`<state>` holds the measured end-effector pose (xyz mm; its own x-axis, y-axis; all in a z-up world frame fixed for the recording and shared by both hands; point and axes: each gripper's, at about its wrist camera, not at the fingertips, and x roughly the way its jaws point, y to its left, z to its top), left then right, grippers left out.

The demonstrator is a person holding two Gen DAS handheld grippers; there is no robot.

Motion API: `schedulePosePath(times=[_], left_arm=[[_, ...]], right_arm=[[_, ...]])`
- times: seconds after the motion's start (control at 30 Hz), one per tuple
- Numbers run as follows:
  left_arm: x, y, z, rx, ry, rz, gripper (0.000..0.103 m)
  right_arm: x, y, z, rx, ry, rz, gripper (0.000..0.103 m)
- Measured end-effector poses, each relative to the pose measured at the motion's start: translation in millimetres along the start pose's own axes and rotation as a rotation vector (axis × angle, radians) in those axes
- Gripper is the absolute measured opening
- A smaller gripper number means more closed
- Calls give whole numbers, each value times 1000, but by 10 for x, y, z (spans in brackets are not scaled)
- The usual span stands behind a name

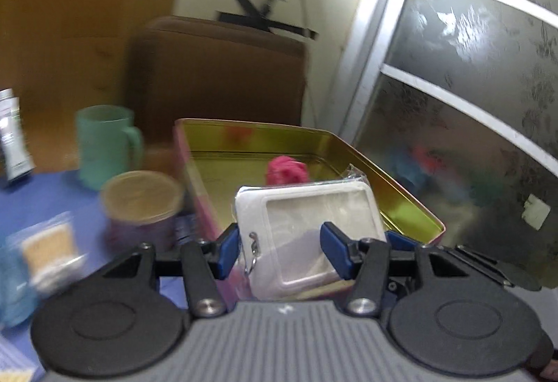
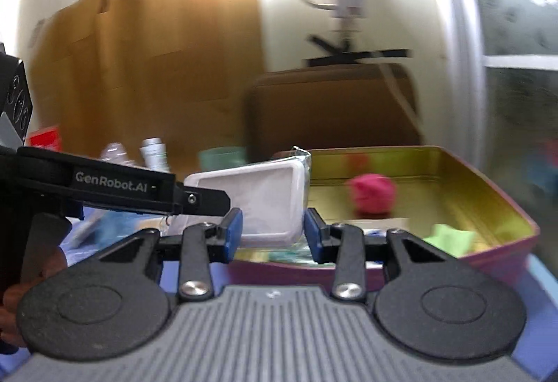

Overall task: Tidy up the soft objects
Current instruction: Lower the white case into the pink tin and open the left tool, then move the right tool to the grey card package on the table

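Left gripper [image 1: 280, 247] clamps a white wrapped pouch [image 1: 307, 228] over the gold tin [image 1: 411, 204] holding a pink ball [image 1: 286, 170].

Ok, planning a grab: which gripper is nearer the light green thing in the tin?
Right: right gripper is beside the green thing; left gripper lies beyond the white pack.

— Legible markings, please.

— One only: "GenRobot.AI", white letters on the black side of the left gripper [image 2: 205, 204]'s arm, which reaches in from the left in the right wrist view; the final letters are slightly soft but readable.

— The tubes at the far left of the table?

— The grey tube [image 1: 12, 137] carries print; too blurred to read; likewise the tube [image 2: 155, 153] in the right wrist view.

— Anything else?

— Nothing legible; blur throughout.
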<state>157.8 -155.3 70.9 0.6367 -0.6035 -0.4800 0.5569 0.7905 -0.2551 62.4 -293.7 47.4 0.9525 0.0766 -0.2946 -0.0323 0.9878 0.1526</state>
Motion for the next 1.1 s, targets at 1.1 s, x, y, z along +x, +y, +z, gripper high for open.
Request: schedulePosePath(times=[1.1], left_arm=[[-1802,2059,-1174,-317,-153,539,61]], right_arm=[[983,1751,26,-232,196,457,58]])
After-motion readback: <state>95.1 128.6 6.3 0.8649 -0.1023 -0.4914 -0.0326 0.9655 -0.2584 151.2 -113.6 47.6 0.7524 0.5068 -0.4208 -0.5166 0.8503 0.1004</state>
